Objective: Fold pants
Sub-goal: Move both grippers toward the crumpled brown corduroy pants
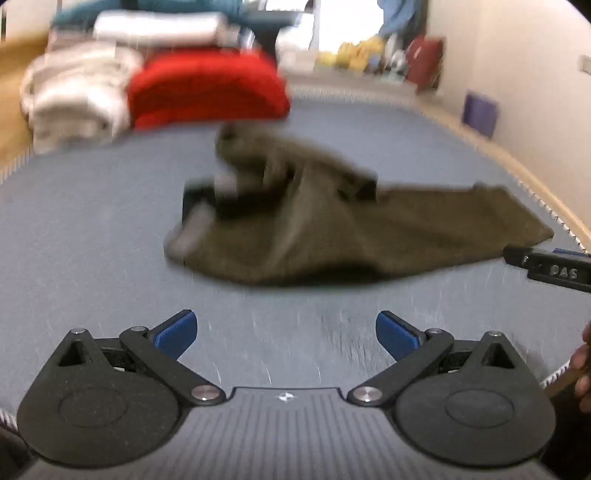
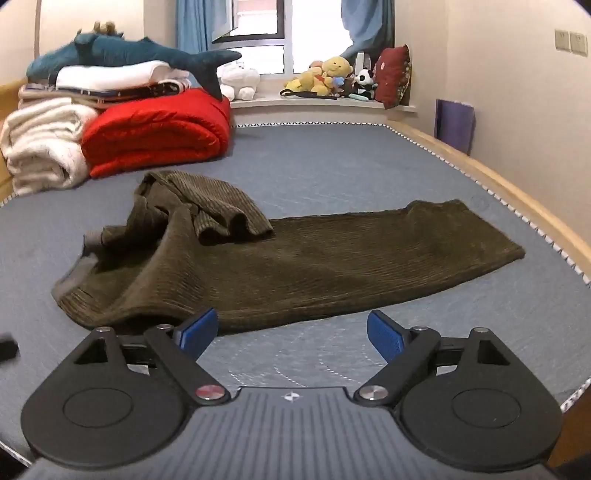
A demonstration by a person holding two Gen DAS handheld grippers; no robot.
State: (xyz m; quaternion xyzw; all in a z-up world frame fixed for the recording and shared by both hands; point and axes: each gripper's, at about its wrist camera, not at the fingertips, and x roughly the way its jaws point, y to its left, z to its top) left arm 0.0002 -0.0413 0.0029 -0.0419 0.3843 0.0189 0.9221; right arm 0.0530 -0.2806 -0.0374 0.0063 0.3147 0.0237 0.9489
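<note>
Left of the pants (image 2: 288,258) on the mattress (image 2: 332,162), only the sharp right view shows a shark (image 2: 147,51) above the red quilt (image 2: 159,136); left gripper (image 1: 286,334) and right gripper (image 2: 291,334) tilt downward, jaws apart, empty, before the pants.

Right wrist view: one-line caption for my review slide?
Open right tool hovers before olive corduroy pants, partly bunched on a grey mattress.

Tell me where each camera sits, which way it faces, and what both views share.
Left wrist: on the open left gripper, angled down across the bed at the pants; a hand shows at right.
Right wrist: on the open right gripper, facing the pants and window.
Shared: pants, red blanket, bed.
</note>
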